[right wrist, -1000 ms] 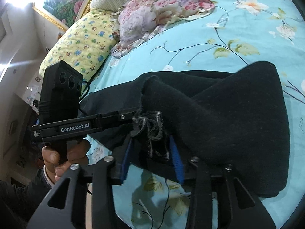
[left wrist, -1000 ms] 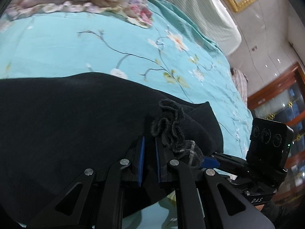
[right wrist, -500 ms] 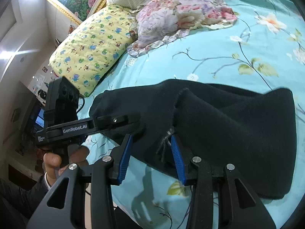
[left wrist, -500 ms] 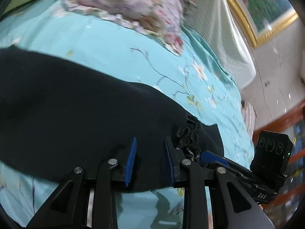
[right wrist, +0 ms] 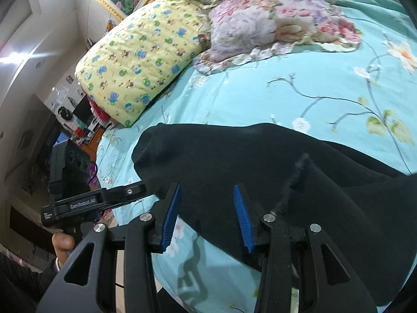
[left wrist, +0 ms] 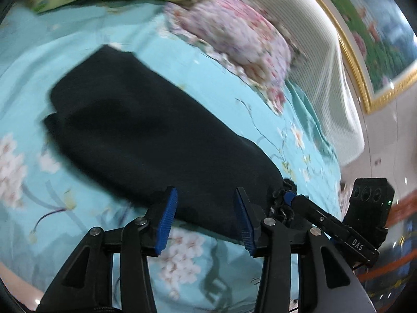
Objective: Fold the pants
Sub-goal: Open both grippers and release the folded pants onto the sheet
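Bedroom, teal floral sheet point(right wrist: 260, 88) over the bed, framed painting point(left wrist: 378, 41) on the wall behind. Pants point(left wrist: 146, 130) are black, already doubled into a long band lying flat on the sheet, running from just past my left gripper point(left wrist: 206, 216) away toward the far left. In the right wrist view the pants point(right wrist: 260, 172) sit right under and ahead of my right gripper point(right wrist: 206, 214), w/ a raw frayed edge just right of its right finger.

Tool state: left jaws are opening, blue pads clear of the cloth, nothing pinched btwn them; the near edge of the pants only shows through the gap. Right jaws stand about half apart, pads not pressing on fabric as far as I can see, so no grip on that side either. Left view is blurred, so fine detail there is a guess.

My read: one fold is laid, both tools are free, next is regrasping for another fold. To do it well I'd take two corners of the same end, pinch both layers together, lift only enough to clear, and carry the end over evenly so edges line up. The frayed bit beside the right gripper could snag a pad.

Outward: pink floral pillow point(right wrist: 273, 18) and yellow quilt point(right wrist: 140, 52) lie well beyond the pants, out of the way.
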`<state>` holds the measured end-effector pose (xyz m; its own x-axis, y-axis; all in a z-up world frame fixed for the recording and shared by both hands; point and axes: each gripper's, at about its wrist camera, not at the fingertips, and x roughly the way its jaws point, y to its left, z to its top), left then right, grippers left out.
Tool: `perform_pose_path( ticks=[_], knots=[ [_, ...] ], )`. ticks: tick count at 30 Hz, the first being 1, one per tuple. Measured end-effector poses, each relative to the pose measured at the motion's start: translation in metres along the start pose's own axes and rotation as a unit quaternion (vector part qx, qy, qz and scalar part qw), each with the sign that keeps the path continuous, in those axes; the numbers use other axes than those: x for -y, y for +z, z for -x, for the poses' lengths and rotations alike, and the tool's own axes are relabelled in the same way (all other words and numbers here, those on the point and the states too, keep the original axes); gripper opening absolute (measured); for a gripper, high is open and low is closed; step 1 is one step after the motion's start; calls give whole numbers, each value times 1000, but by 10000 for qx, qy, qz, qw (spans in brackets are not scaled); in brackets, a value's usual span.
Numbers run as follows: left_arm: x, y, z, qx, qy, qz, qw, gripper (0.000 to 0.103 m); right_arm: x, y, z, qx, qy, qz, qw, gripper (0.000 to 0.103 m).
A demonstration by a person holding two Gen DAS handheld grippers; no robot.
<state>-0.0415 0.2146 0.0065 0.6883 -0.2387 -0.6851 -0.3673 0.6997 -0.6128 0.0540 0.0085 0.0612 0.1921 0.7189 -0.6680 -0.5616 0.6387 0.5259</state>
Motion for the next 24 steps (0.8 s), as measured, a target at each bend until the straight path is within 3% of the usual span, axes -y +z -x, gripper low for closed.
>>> perform_pose_path(
  ticks=[11, 24],
  knots=[
    [-61, -5, 38, 434, 305, 909, 9944, 54, -28, 26, -36, -306, 157, 450, 9984, 48],
    [-92, 14, 25, 414, 489, 1514, 9864, 59, -53, 71, -92, -695, 294, 996, 9922, 50]
  ],
)
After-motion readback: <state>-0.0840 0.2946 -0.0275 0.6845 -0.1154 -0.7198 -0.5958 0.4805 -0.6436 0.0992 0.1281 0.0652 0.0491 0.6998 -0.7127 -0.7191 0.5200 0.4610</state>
